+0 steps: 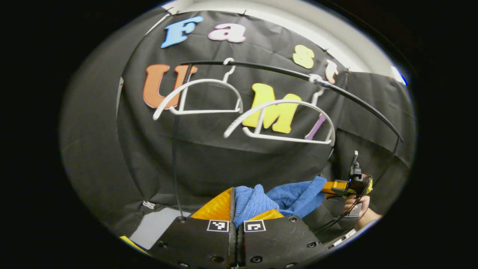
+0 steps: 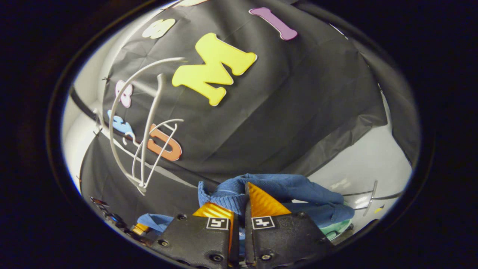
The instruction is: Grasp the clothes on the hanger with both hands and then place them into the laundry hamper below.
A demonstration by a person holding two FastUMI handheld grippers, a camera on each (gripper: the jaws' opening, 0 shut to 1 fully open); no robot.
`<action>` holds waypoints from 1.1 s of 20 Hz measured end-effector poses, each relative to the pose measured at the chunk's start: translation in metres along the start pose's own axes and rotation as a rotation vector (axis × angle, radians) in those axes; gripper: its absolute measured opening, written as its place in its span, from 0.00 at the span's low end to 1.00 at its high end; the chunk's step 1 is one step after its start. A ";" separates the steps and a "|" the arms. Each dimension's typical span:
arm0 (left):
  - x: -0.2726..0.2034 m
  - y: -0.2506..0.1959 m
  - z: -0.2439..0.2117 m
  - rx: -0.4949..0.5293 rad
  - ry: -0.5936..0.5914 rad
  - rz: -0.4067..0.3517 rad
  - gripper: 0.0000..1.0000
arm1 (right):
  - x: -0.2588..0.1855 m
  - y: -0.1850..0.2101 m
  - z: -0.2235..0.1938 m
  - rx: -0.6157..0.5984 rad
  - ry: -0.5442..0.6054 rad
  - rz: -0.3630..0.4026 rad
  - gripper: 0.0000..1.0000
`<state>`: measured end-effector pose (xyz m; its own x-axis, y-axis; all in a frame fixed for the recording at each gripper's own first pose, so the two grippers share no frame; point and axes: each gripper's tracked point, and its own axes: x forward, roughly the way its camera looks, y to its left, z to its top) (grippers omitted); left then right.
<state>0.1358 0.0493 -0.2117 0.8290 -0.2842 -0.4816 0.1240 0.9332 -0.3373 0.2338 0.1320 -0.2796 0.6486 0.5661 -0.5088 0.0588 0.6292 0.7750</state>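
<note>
While two bare white plastic hangers [image 1: 278, 121] dangle above, your left gripper [image 1: 239, 207] and right gripper [image 2: 239, 209] each pinch tight a blue knitted garment [image 1: 287, 196] stretched between them.

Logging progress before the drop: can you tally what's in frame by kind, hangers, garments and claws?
White hangers, bare on the rail: 2
Blue garment, pinched at both ends: 1
Claws, both shut on the garment: 2, left claw, right claw
Total: 5
</note>
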 end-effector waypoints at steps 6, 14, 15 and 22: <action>-0.022 -0.062 0.008 0.105 -0.043 -0.119 0.01 | -0.049 0.028 -0.039 -0.027 -0.042 0.005 0.09; -0.046 -0.135 0.016 0.128 -0.059 -0.313 0.01 | -0.109 0.066 -0.061 -0.076 -0.123 -0.009 0.09; -0.047 -0.145 0.017 0.130 -0.065 -0.337 0.01 | -0.113 0.072 -0.062 -0.074 -0.129 -0.001 0.09; -0.048 -0.186 0.021 0.102 -0.063 -0.412 0.07 | -0.120 0.094 -0.071 -0.081 -0.123 0.028 0.09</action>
<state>0.0843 -0.1061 -0.1092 0.7305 -0.6264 -0.2720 0.5020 0.7626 -0.4080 0.1074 0.1603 -0.1723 0.7375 0.5176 -0.4337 -0.0187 0.6576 0.7531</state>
